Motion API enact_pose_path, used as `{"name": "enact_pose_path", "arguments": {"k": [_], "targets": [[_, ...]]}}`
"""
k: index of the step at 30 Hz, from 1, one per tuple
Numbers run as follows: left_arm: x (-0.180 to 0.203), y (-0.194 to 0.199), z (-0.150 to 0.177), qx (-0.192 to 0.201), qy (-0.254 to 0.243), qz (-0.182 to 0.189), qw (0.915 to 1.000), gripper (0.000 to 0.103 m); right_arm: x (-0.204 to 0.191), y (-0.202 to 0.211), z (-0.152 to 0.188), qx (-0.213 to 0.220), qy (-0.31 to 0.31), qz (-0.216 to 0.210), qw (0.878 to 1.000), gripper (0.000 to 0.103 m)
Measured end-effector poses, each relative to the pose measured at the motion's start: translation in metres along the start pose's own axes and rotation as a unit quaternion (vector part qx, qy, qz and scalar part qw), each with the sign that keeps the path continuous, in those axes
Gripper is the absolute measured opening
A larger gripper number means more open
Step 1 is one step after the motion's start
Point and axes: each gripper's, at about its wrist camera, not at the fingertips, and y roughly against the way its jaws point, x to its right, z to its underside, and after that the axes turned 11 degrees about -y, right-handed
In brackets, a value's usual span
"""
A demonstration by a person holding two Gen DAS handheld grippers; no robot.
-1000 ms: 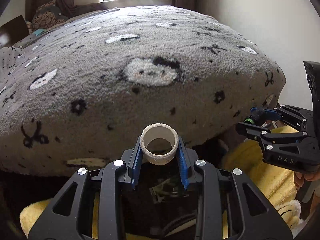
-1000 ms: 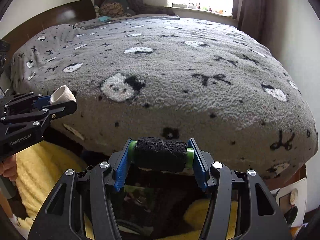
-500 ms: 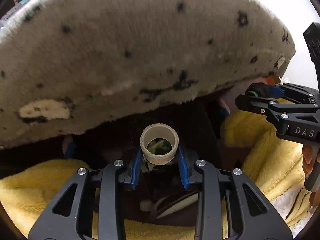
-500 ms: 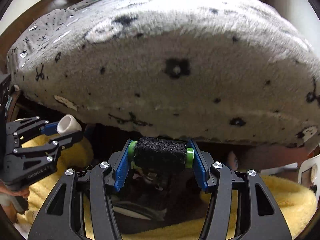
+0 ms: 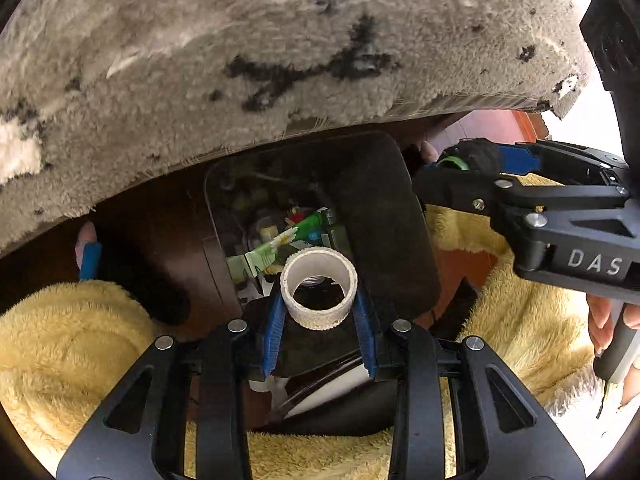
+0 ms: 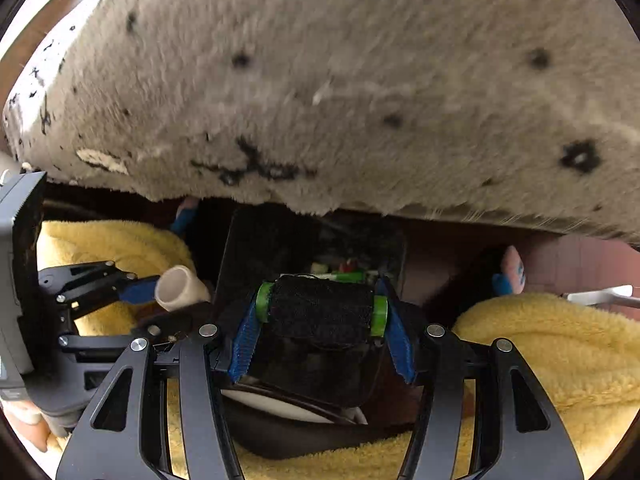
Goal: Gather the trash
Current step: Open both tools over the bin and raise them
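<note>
The left gripper (image 5: 319,312) clamps a white tape core (image 5: 319,294) and the right gripper (image 6: 322,330) a black thread spool (image 6: 322,312), both above the black trash bin (image 5: 380,216) beside the bed's grey blanket (image 5: 240,48).

The left gripper (image 5: 319,300) is clamped on a white ring (image 5: 319,289), its blue pads (image 5: 273,328) pressing both sides. Directly beyond the fingertips stands an open black bin (image 5: 384,216) containing a green wrapper (image 5: 280,246) and other litter. To the right of the fingers, the right gripper (image 5: 460,160) holds a black spool (image 5: 482,155) near the bin's rim. A grey blanket (image 5: 280,48) overhangs beyond the bin. Yellow fleece (image 5: 80,344) lies on both sides of the fingers.
</note>
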Motion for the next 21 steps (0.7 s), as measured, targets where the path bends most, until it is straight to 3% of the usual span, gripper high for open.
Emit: {"name": "enact_pose_path", "arguments": {"k": [6, 12, 15, 19, 21], "targets": [[-0.007, 0.002, 0.002, -0.002, 0.003, -0.008, 1.0000, 0.031, -0.016, -0.002, 0.009, -0.003, 0.007, 0.008, 1.000, 0.057], [-0.009, 0.015, -0.001, 0.009, 0.007, -0.024, 0.9997, 0.056, -0.018, 0.011, 0.015, 0.012, 0.000, 0.015, 1.000, 0.058], [-0.010, 0.026, -0.002, 0.023, 0.014, -0.038, 0.9989, 0.079, -0.016, 0.022, 0.016, 0.019, -0.003, 0.018, 1.000, 0.072], [-0.007, 0.042, -0.001, 0.043, 0.019, -0.041, 0.9980, 0.095, -0.014, 0.047, 0.020, 0.040, -0.013, 0.014, 0.999, 0.075], [-0.007, 0.055, 0.001, 0.053, 0.020, -0.044, 0.9974, 0.095, -0.010, 0.055, 0.018, 0.048, -0.017, 0.014, 0.999, 0.087]]}}
